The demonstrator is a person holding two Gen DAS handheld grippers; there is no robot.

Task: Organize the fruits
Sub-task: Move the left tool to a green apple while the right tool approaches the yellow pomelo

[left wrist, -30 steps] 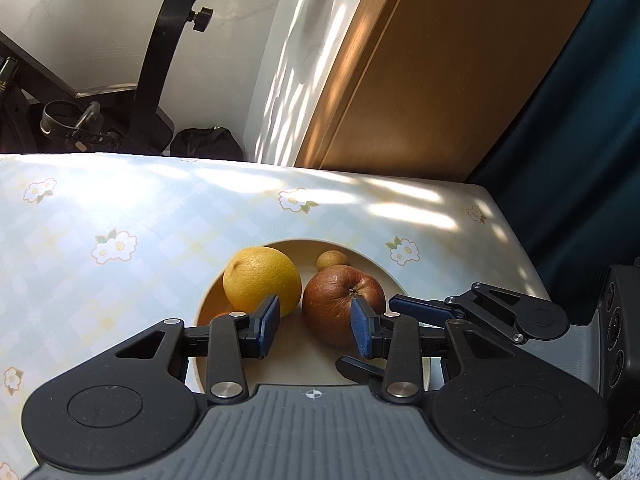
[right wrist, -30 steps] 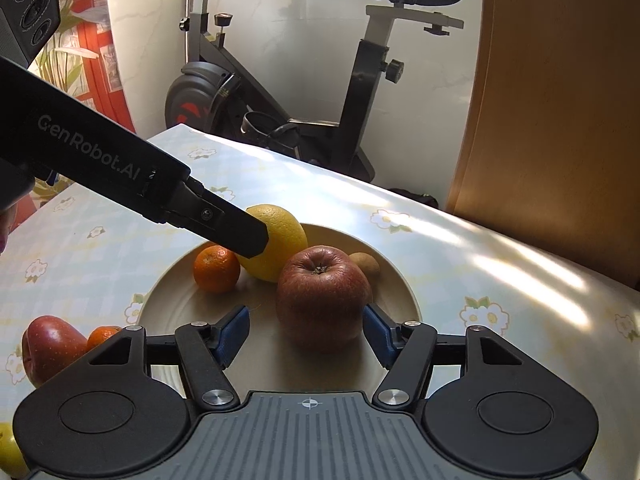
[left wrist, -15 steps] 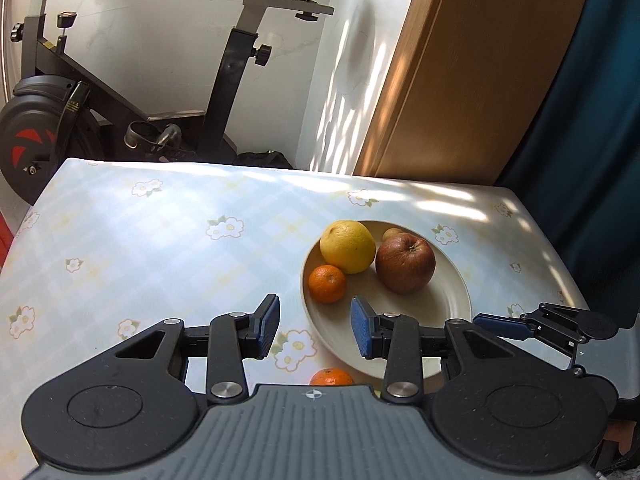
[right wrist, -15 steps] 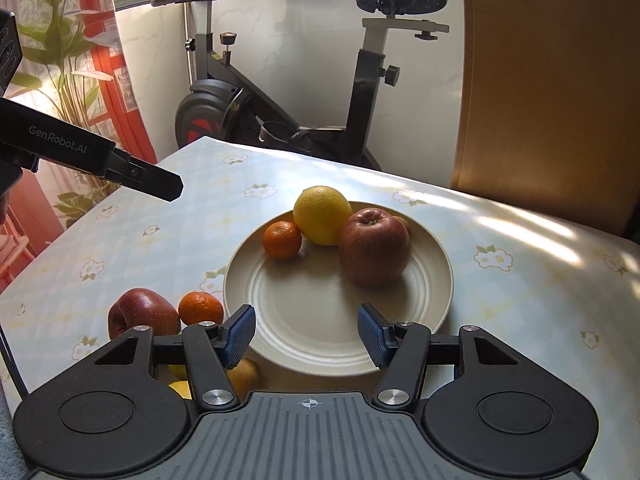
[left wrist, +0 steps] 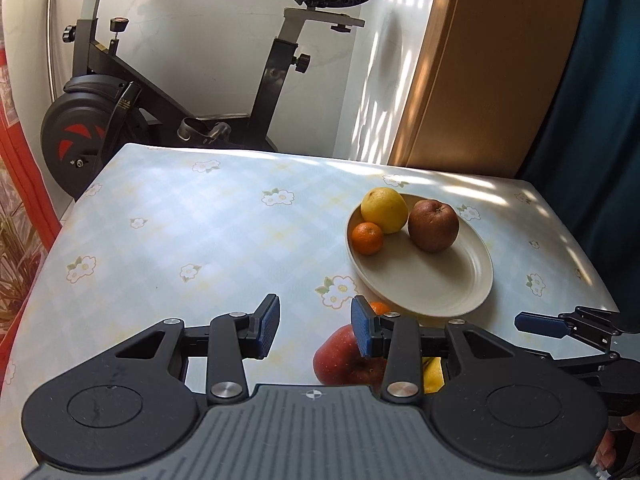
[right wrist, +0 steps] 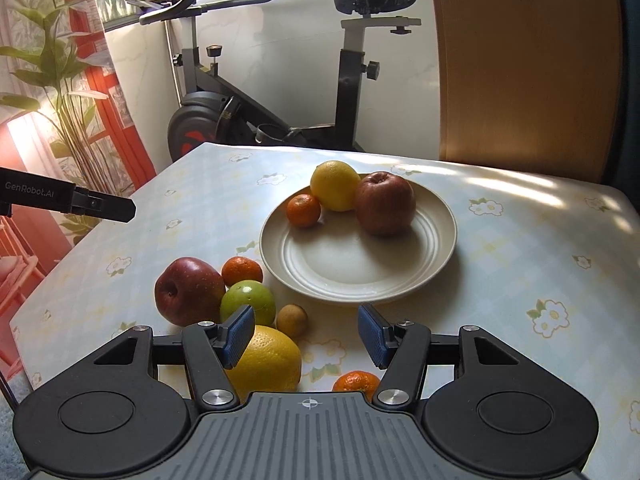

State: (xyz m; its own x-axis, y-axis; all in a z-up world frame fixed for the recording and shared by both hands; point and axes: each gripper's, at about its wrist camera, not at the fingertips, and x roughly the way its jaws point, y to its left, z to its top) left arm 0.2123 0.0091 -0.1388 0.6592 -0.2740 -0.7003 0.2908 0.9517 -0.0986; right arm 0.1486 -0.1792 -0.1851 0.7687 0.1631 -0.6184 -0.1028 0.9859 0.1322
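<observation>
Overhead, both grippers hang above the near side of the flowered tablecloth (right wrist: 192, 216). Left gripper (left wrist: 314, 330): jaws a narrow gap apart, nothing between the blue pads. Right gripper (right wrist: 306, 334): jaws apart, empty.

Cream plate (right wrist: 436, 256) sits toward the far right of the table. On it, at the far edge: yellow citrus (right wrist: 335, 186), small mandarin (right wrist: 303, 210) touching its left, red apple (right wrist: 385, 204) touching its right.

Loose fruit clusters on the cloth, near left of the plate: red apple off the plate (right wrist: 188, 291), mandarin by the rim (right wrist: 242, 272), green apple (right wrist: 249, 303), small brown fruit (right wrist: 292, 320), large yellow citrus (right wrist: 272, 360), nearest mandarin (right wrist: 355, 382) partly hidden by the gripper body.

Exercise bike (right wrist: 280, 92) stands beyond the far edge.
</observation>
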